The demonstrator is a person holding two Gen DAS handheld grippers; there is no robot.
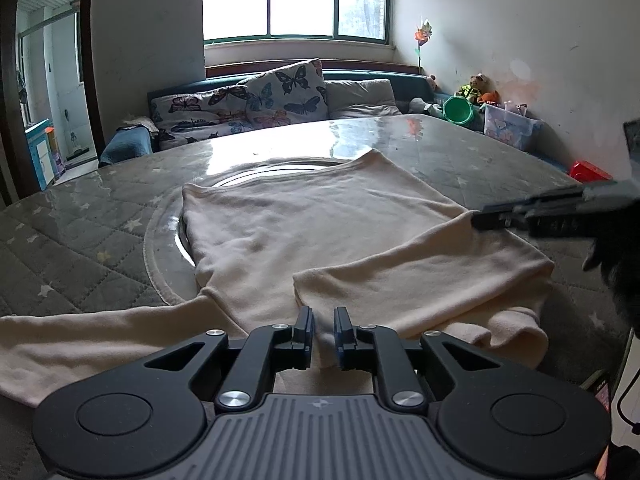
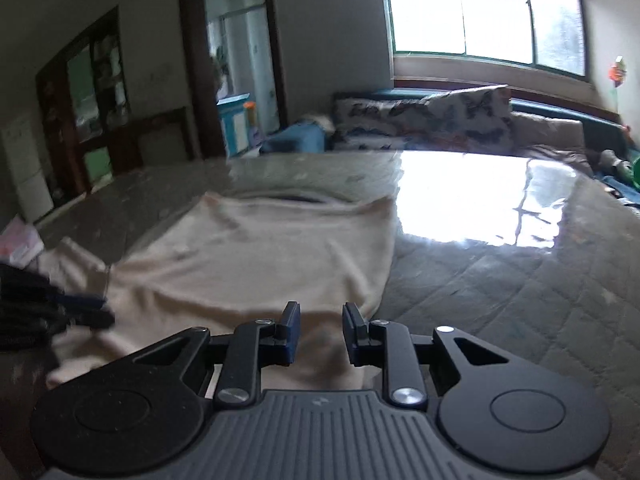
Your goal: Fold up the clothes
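Left claw: nearest my lens, at 6 o'clock of the left wrist view; I see a narrow gap between its fingers, with cream fabric showing in that gap. Whether the pads actually pinch the cloth I cannot tell.

Right claw: I read it as parted wider than the left, gripping nothing, poised over the near edge of the cloth. In the left wrist view its tip sits at 3 o'clock, right at the upper edge of the folded sleeve; contact I cannot confirm.

Garment: a cream long-sleeved top spread flat on the table, straight ahead of the left claw toward 12 o'clock. One sleeve is folded across the body from 3 o'clock, its cuff ending just beyond the left claw. The other sleeve runs out toward 8 o'clock.

Garment from the right: it fills the area from 9 to 12 o'clock ahead of the right claw, its right edge dropping to about 1 o'clock.

Table surface: quilted grey cover with stars under a glossy sheet.

Hard to make out: the right wrist view is blurred; the left claw shows there only as a dark smear at 9 o'clock. A dark shape covers the right margin of the left view.
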